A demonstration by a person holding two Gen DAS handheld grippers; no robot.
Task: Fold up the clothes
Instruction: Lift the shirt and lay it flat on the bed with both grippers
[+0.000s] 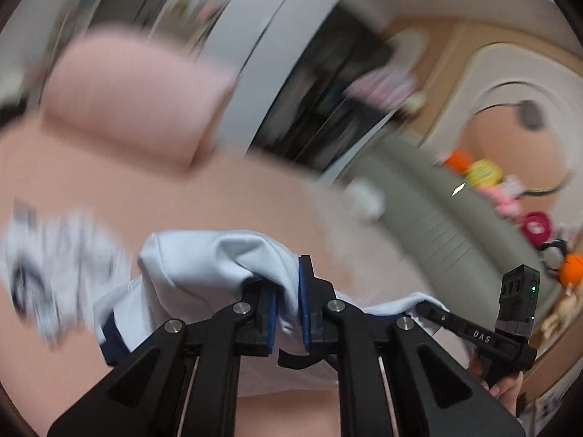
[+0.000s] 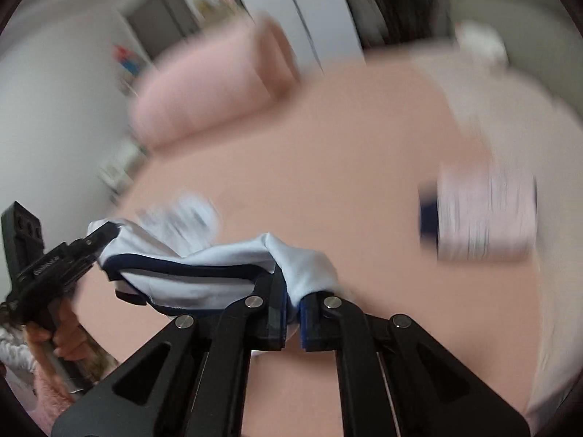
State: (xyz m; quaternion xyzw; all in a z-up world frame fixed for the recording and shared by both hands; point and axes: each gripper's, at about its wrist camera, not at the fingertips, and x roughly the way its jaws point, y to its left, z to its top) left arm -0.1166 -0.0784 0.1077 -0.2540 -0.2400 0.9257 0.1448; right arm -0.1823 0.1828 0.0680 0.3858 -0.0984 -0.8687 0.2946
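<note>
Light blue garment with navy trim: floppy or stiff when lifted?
Likely floppy: the light blue garment with navy trim sags between the left gripper and right gripper. Probably light, since it bunches into soft folds. The pinches seem secure, though thin fabric could slip.

The garment (image 1: 204,266) you're pinching is soft matt cloth, pale blue with a dark navy trim (image 2: 189,273), smooth with loose creases. Your left gripper (image 1: 288,309) and right gripper (image 2: 293,313) look like matt black plastic, shiny metal rivets (image 1: 242,307) at the joints, blue rubbery-looking pads (image 1: 304,291). The bed sheet (image 2: 328,167) underneath is plain matt pink fabric, and the pillow (image 1: 138,91) looks similar, though blurred.
</note>
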